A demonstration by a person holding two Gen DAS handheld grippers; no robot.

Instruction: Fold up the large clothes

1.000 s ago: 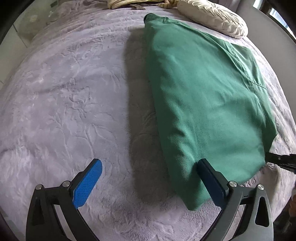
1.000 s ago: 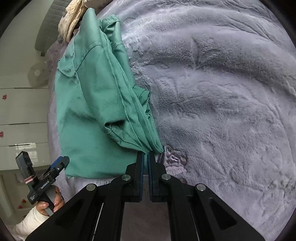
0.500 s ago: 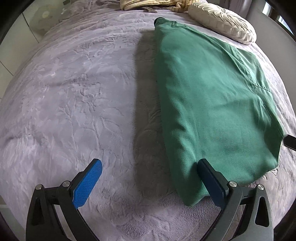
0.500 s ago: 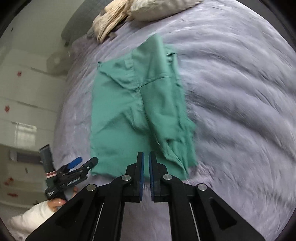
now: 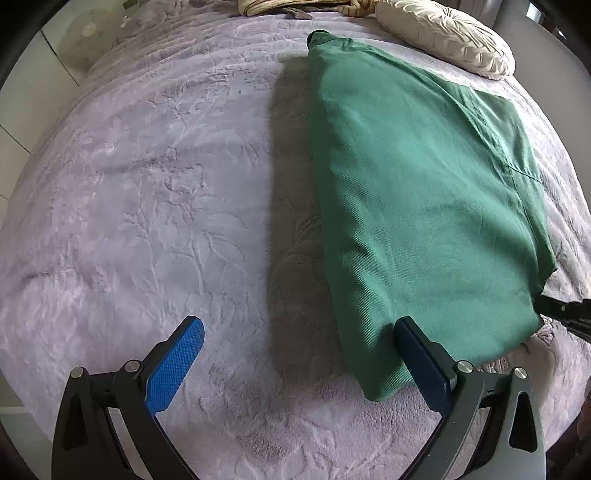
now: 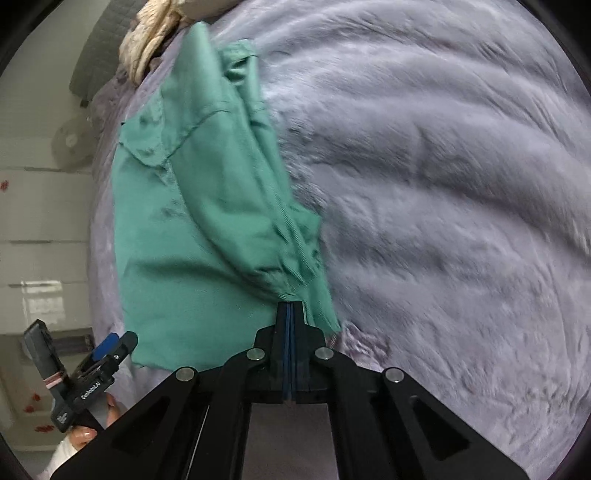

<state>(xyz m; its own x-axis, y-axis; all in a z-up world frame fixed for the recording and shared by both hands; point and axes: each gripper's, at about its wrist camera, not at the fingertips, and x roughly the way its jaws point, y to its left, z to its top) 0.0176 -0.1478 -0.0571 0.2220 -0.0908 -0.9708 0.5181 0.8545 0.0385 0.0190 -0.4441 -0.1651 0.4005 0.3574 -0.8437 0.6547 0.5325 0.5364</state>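
A large green garment (image 5: 417, 192) lies folded lengthwise on a lilac bedspread (image 5: 155, 206). My left gripper (image 5: 299, 339) is open and empty; its right pad (image 5: 417, 350) lies against the garment's near left corner. My right gripper (image 6: 290, 314) is shut on the garment's (image 6: 207, 206) bunched near right corner; its black tip also shows in the left wrist view (image 5: 561, 310). The left gripper also shows at the lower left of the right wrist view (image 6: 110, 343).
A cream round pillow (image 5: 447, 37) and a beige bundled cloth (image 5: 266, 5) lie at the head of the bed. A grey headboard (image 6: 99, 66), a fan (image 6: 74, 144) and white cabinets (image 6: 40, 221) stand to the left. The bedspread (image 6: 443, 184) stretches to the garment's right.
My right gripper let the garment's corner go half a second ago and is now shut on it again. My left gripper has stayed open at the near left corner.
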